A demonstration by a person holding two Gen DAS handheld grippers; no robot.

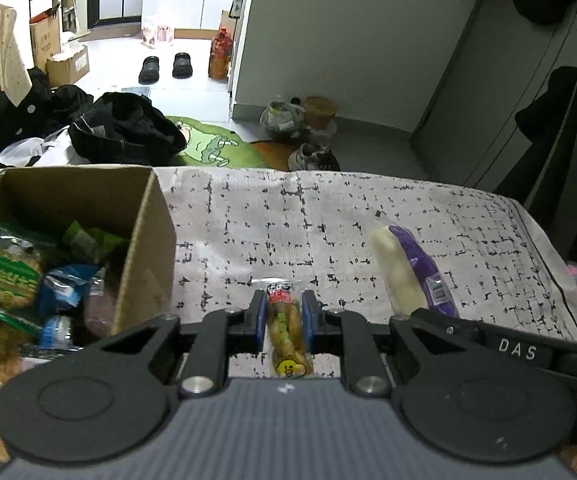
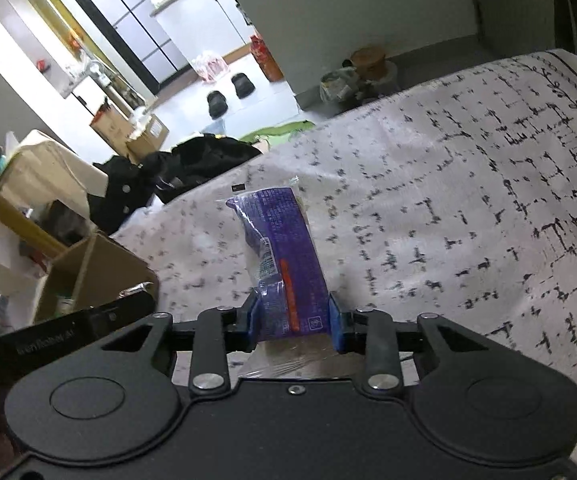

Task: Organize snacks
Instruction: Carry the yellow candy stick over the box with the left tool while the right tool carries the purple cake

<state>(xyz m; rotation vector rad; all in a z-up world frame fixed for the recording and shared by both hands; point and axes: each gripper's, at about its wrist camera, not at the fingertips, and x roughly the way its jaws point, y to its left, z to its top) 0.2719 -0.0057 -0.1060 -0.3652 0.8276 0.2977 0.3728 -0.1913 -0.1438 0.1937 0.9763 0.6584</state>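
Speckled grey cloth (image 1: 328, 220) underlies both grippers: left gripper (image 1: 284, 320) jaws clamp a clear-wrapped twisted pastry (image 1: 286, 332), right gripper (image 2: 293, 316) jaws clamp a purple snack packet (image 2: 284, 256); advise carrying the pastry level toward the brown cardboard box (image 1: 144, 248), left of the jaws.

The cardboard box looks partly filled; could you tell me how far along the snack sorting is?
Several packets already lie in the cardboard box. The left gripper clamps a twisted snack; the right gripper clamps a purple packet. Both remain unboxed.
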